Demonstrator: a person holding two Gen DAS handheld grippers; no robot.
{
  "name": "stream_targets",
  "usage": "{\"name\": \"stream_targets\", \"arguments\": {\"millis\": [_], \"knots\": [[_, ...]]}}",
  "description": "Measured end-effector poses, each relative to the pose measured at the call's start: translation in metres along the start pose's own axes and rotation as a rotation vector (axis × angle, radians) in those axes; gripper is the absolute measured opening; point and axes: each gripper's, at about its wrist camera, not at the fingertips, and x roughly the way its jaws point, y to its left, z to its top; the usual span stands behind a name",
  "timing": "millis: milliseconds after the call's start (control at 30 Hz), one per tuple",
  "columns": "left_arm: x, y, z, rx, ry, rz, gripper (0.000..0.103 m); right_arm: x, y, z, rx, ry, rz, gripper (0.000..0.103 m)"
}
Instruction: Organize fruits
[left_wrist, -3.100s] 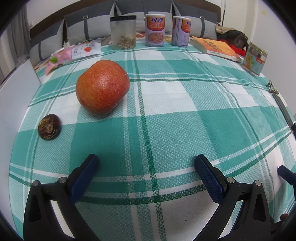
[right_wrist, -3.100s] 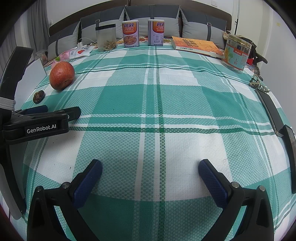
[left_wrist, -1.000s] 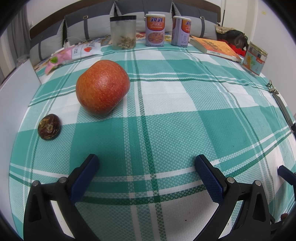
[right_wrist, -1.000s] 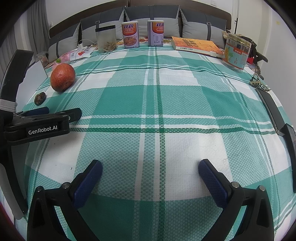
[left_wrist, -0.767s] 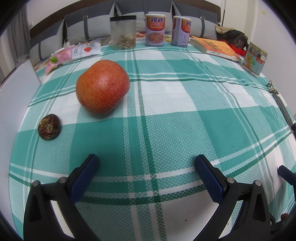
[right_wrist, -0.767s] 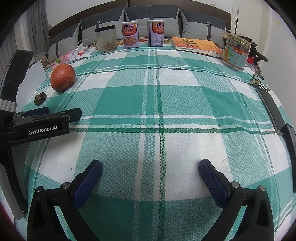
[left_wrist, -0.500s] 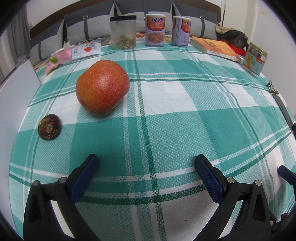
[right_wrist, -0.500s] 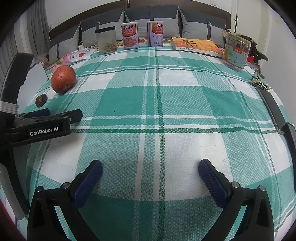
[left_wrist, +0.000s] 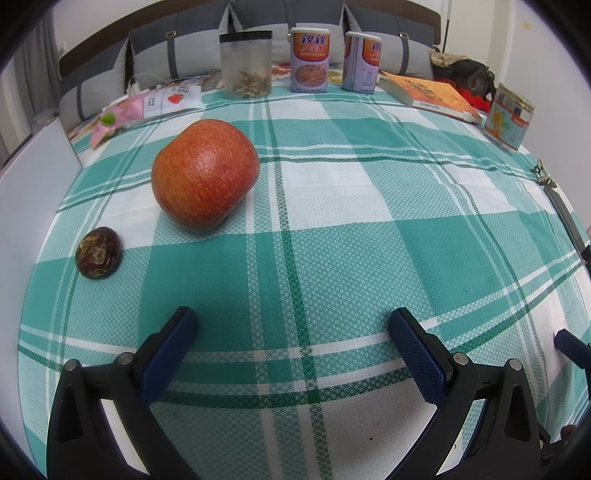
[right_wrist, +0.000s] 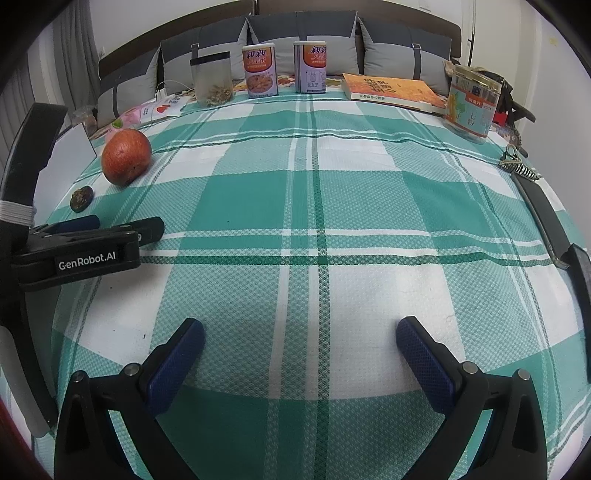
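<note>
My left gripper (left_wrist: 291, 332) hangs low over the green-and-white plaid tablecloth (left_wrist: 369, 258) with its blue-padded fingers spread wide and nothing between them. My right gripper (right_wrist: 300, 341) is likewise apart and empty, held over bare cloth well to the right of the fruit.

I take the big round orange-red fruit with the pebbled skin (left_wrist: 205, 173) as my landmark. It sits on the cloth ahead of my left gripper and a little to its left. Just beside it, nearer to me and further left, lies the small dark brown wrinkled fruit (left_wrist: 98, 252); the two do not touch. Beyond the big fruit, along the far edge of the table, stand a clear jar with a black lid (left_wrist: 245, 64) and two purple-and-orange tins (left_wrist: 308, 59), with an orange-covered book (left_wrist: 430, 96) off to their right. A white board (left_wrist: 33, 192) stands left of both fruits.

I judge no fruit has been grasped yet; this is the start, the approach. Next I would steer my left gripper forward and leftward to straddle the big fruit. Its width looks close to my full opening, so I must centre it well. Where the fruits are to go, I cannot tell.
</note>
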Motion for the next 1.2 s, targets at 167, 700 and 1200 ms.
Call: {"name": "stream_targets", "arguments": {"millis": [167, 700, 1200], "knots": [[0.0, -0.0003, 0.0, 0.0, 0.0, 0.0, 0.103, -0.0002, -0.0009, -0.0001, 0.003, -0.002, 0.005, 0.103], [-0.0001, -0.0003, 0.0, 0.0, 0.0, 0.0, 0.103, 0.0015, 0.0036, 0.0003, -0.009, 0.005, -0.012, 0.103], [-0.0001, -0.0006, 0.0, 0.0, 0.0, 0.0, 0.103, 0.0006, 0.0007, 0.0, -0.007, 0.003, -0.007, 0.103]]}}
